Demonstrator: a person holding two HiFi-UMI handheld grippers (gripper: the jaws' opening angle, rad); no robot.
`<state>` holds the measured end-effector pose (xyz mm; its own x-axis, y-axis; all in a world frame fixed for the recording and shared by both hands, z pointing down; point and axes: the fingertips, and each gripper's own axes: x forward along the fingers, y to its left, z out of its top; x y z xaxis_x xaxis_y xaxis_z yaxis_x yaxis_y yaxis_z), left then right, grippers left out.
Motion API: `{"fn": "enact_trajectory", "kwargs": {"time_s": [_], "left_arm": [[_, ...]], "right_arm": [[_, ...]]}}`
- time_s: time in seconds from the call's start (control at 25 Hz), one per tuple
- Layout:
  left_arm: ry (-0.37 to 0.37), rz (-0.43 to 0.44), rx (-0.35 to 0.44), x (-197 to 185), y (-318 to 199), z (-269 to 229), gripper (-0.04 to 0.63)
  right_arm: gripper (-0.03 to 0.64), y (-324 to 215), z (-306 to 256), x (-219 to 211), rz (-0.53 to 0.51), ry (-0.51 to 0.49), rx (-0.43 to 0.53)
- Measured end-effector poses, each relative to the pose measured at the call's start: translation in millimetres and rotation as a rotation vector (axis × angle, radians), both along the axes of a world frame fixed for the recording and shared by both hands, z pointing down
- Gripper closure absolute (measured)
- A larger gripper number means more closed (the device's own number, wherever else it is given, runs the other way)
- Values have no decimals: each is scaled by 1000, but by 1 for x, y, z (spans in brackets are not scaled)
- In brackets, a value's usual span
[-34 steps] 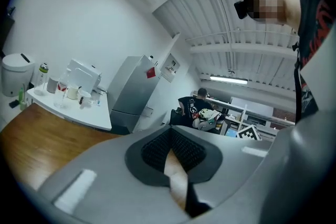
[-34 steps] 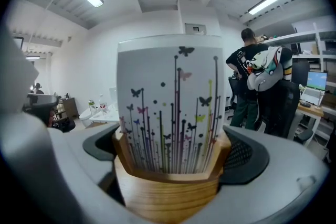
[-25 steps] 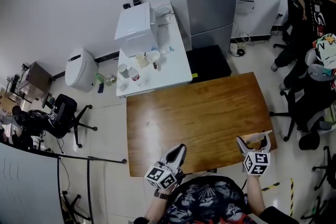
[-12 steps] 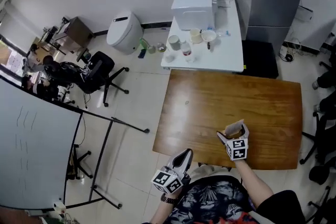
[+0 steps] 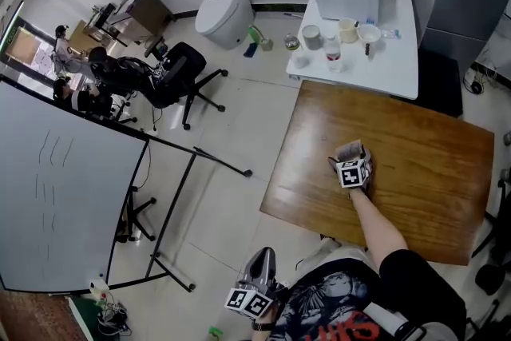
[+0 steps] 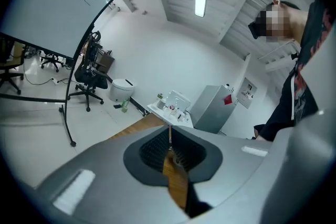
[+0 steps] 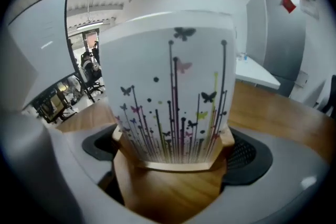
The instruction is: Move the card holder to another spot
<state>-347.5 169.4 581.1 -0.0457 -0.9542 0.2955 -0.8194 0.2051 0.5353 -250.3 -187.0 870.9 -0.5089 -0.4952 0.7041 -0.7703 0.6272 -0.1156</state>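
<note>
In the head view, our right gripper (image 5: 350, 161) is over the wooden table (image 5: 415, 196), further in from the near edge than a second ago; a whiteboard (image 5: 56, 188) stands left. The left gripper view shows our left gripper (image 6: 169, 157) pressed closed on nothing. The right gripper view shows jaws clamping the butterfly-printed card holder (image 7: 176, 102).

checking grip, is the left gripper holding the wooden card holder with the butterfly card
No, the left gripper is shut empty; the right gripper clamps the card holder.
</note>
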Motion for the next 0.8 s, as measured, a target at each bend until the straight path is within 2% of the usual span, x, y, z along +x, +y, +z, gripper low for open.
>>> {"fn": "enact_trajectory", "kwargs": {"time_s": [0.12,0.24,0.28,0.4,0.48,0.56,0.68,0.8], "left_arm": [[25,61,16,3,-17,6,595],[56,193,50,22,-58,13,595],[66,245,55,33,-75,14,595],[77,411,74,71,-120,14,595],[76,519,92,98,-144,15,595],[74,614,105,124,-167,12,595],[61,709,139,157,-194,4,595],[43,768,170,190,-206,-10,595]], "right_arm": [[37,3,-17,19,55,-39,-16],[42,30,-46,77,163,-153,-24],[72,46,-58,102,184,-195,-31],[333,98,-106,197,259,-224,7],[504,127,-145,266,374,-202,72],[612,148,-182,323,476,-167,155],[612,156,-224,371,566,-144,250],[612,155,-248,395,617,-176,311]]}}
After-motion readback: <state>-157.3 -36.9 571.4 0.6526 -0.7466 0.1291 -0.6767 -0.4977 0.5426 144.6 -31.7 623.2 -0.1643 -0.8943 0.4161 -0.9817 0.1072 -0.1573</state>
